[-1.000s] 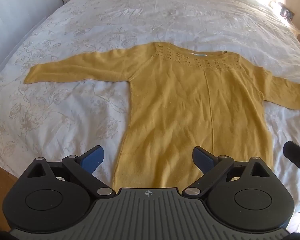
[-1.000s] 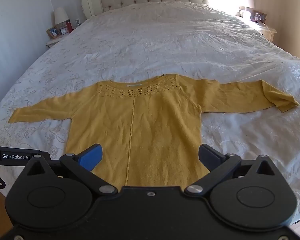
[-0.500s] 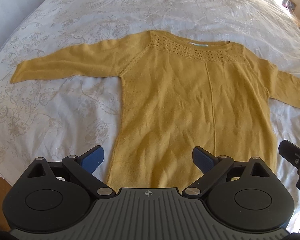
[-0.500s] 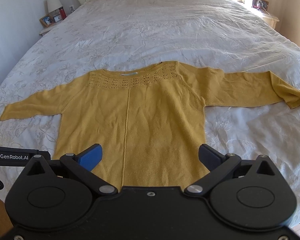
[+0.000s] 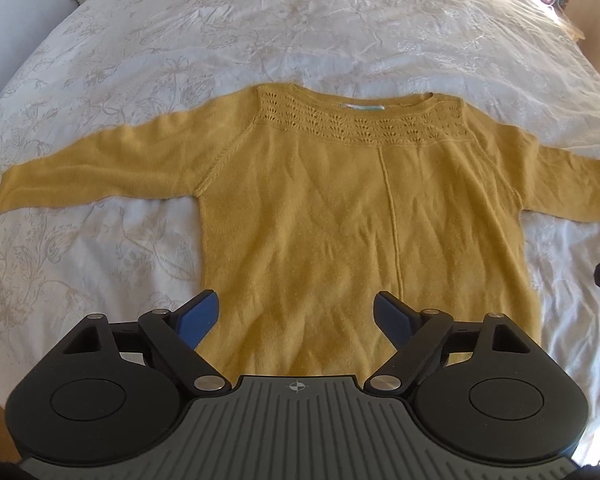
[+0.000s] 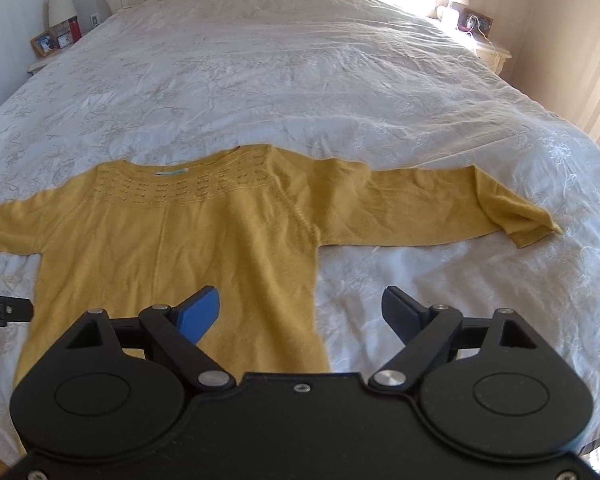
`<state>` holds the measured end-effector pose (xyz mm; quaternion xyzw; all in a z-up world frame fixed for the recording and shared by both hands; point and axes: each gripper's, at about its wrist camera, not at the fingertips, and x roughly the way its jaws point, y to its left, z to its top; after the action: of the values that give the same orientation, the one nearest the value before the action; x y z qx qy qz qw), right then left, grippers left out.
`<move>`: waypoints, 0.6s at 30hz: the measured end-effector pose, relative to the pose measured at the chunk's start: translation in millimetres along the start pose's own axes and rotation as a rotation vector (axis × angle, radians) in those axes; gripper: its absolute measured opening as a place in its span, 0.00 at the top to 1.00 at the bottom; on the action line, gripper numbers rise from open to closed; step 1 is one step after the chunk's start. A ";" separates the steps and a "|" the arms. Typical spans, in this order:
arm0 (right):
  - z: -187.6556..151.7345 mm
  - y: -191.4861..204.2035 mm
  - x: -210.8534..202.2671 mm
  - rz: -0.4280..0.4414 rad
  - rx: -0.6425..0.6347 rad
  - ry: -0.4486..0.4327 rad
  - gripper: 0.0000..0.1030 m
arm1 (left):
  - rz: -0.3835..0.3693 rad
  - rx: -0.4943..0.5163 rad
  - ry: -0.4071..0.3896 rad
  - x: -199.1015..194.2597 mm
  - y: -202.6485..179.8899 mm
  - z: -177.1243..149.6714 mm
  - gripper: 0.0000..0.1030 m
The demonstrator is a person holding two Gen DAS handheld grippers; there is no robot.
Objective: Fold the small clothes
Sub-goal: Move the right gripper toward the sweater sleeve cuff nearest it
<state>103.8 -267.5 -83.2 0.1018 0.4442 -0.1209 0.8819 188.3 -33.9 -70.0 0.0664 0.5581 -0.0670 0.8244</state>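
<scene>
Sweater point(image 5: 340, 220) lies flat on the bed point(image 5: 300, 32), sleeves out. Left gripper point(image 5: 296, 316) and right gripper point(image 6: 300, 312) hover above its hem, jaws just narrowing but spread, pinching nothing.

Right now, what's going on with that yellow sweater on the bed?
A person holds two grippers over a yellow knit sweater spread flat on a white bedspread, both sleeves out. The left gripper and right gripper have just been closing partway, gripping nothing. No fold has been made.
</scene>
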 end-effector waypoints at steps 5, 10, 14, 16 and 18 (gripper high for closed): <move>18.4 -60.8 16.9 -0.144 -0.100 0.007 0.32 | 0.019 -0.069 0.007 0.2 -19.4 6.7 0.39; 32.1 -132.7 57.8 -0.186 -0.159 0.065 0.54 | -0.002 -0.224 0.046 -0.1 -34.6 1.4 0.44; 35.8 -176.5 88.8 -0.246 -0.221 0.058 0.54 | 0.045 -0.247 0.030 -1.3 -60.6 -4.4 0.45; 39.9 -190.2 99.6 -0.258 -0.255 0.050 0.54 | 0.060 -0.249 0.020 -2.3 -72.5 -6.7 0.45; 40.5 -197.7 111.4 -0.258 -0.279 0.051 0.54 | 0.075 -0.252 0.020 -2.1 -83.3 -7.4 0.44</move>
<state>138.7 -480.6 -163.8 -0.0760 0.4882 -0.1676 0.8531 165.3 -114.2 -73.6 -0.0165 0.5676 0.0352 0.8224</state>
